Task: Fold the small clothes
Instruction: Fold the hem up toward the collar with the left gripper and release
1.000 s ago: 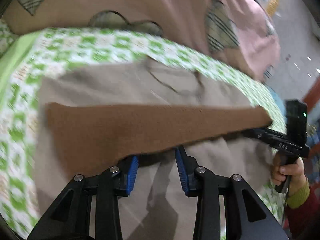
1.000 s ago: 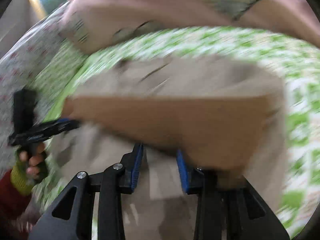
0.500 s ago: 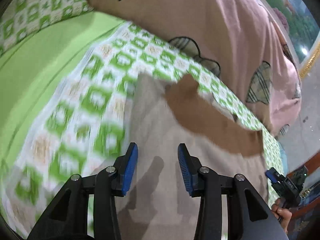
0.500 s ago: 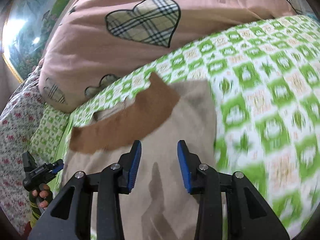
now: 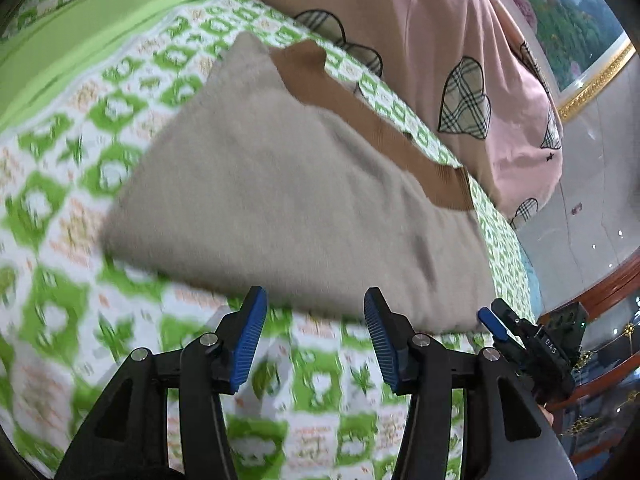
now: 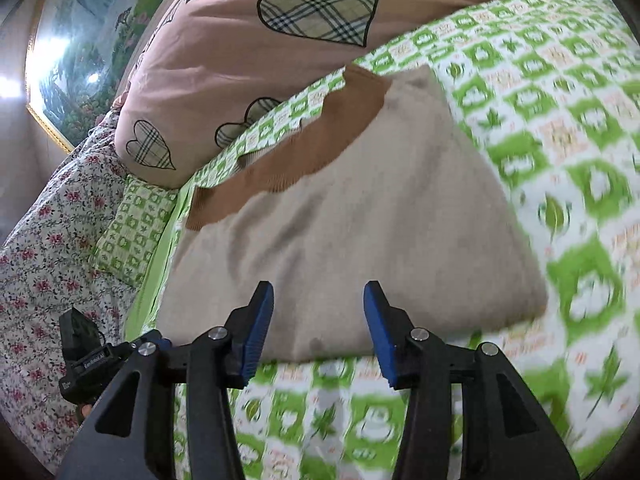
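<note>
garment (image 5: 304, 200) folded on bedsheet (image 5: 60, 208), long edge across — just ahead of my jaws | left gripper (image 5: 312, 340) and right gripper (image 6: 318, 326) part-open, just widening, empty (equally near)

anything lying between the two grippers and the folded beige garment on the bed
Nothing visible. Only bare green-patterned bedsheet separates the left gripper and right gripper from the near edge of the beige garment. Both sets of jaws have just been opening, with nothing between them.
</note>
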`<control>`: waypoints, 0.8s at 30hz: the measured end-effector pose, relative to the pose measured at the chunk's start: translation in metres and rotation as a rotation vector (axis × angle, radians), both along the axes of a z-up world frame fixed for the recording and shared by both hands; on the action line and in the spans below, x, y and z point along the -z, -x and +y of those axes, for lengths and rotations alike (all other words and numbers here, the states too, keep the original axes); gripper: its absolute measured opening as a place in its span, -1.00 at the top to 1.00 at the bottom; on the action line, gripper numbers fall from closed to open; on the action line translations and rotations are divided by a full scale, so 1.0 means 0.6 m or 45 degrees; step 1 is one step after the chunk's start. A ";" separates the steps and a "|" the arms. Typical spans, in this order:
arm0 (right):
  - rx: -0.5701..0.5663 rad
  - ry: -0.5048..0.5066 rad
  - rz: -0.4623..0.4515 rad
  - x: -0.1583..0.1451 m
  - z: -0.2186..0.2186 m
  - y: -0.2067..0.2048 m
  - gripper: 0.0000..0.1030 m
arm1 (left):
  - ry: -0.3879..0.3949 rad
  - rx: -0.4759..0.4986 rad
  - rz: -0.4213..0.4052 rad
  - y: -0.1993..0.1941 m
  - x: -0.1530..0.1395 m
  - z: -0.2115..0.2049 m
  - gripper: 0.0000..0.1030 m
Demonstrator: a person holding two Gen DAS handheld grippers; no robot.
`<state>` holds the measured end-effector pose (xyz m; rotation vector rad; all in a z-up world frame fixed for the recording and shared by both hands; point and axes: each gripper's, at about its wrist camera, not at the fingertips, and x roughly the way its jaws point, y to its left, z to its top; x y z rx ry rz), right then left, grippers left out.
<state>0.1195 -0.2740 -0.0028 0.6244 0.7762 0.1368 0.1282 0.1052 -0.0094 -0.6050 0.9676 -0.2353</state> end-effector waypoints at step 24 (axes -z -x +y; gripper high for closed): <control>-0.008 -0.067 0.014 0.010 0.027 0.063 -0.05 | 0.212 -0.303 0.003 -0.051 0.043 0.064 -0.21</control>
